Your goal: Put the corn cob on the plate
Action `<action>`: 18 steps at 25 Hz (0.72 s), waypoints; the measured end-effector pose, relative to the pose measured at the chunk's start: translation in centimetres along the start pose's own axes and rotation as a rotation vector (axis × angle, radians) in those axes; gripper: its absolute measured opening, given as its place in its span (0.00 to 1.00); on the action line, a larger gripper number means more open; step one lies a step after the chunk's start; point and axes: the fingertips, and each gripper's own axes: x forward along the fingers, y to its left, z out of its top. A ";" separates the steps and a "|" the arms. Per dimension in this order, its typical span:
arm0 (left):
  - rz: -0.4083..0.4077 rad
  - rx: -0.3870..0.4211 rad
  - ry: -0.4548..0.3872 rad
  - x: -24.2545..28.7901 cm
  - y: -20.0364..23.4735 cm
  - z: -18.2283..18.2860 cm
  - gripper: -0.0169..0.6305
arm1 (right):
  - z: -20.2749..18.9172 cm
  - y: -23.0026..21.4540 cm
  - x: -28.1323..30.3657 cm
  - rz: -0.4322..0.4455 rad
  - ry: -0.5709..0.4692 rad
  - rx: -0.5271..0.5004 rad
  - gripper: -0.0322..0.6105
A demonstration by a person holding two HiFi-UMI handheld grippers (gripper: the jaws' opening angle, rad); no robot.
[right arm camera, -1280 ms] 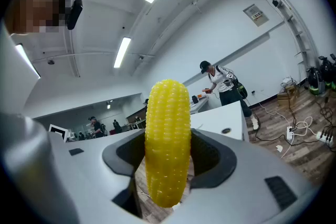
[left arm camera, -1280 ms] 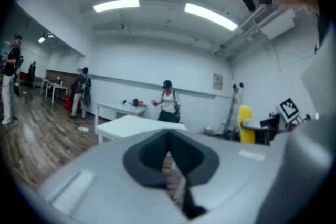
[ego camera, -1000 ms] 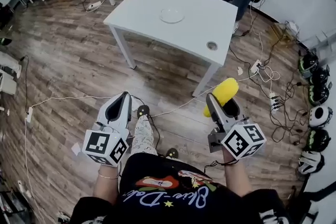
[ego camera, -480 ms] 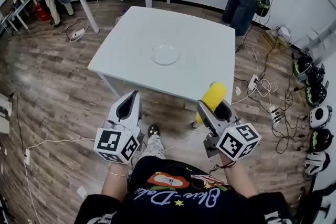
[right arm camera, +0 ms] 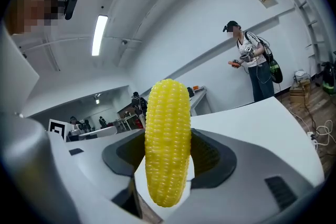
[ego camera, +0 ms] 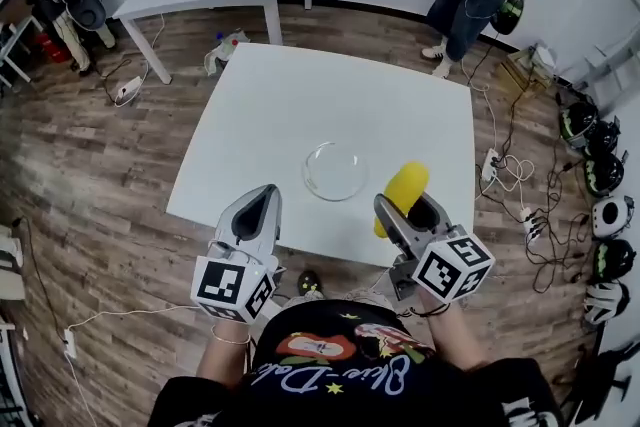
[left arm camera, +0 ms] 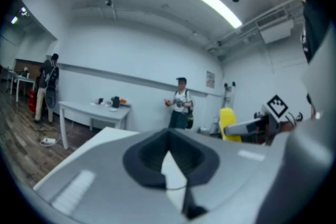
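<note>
1. The right tool (ego camera: 401, 208) is closed on the yellow corn cob (ego camera: 407, 185), clamping its lower half. Nothing else sits between its jaws.
2. In the right gripper view the cob stands on end, so its long axis runs across the jaws. In the head view it slants from lower left to upper right.
3. The cob is carried in the air over the near right part of the white square worktop (ego camera: 300, 105), right of the frame's centre.
4. The clear round glass plate (ego camera: 308, 177) lies just left of the cob and slightly higher in the frame. The coming move is probably a short shift to the left and then down.
5. The right tool is nearer to the plate.
6. The left tool (ego camera: 264, 202) has its jaws together and holds nothing, at lower left of the plate.
</note>
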 end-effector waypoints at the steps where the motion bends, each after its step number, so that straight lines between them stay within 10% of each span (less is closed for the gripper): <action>1: 0.010 -0.003 0.015 0.5 0.6 -0.2 0.01 | 0.1 -0.2 1.0 0.005 0.021 -0.006 0.46; 10: 0.124 -0.007 0.009 2.8 2.4 0.1 0.01 | -0.7 -1.8 6.7 0.133 0.193 -0.025 0.46; 18: 0.325 0.037 0.025 4.8 -4.4 -2.4 0.01 | -2.2 -6.0 7.9 0.348 0.385 -0.109 0.46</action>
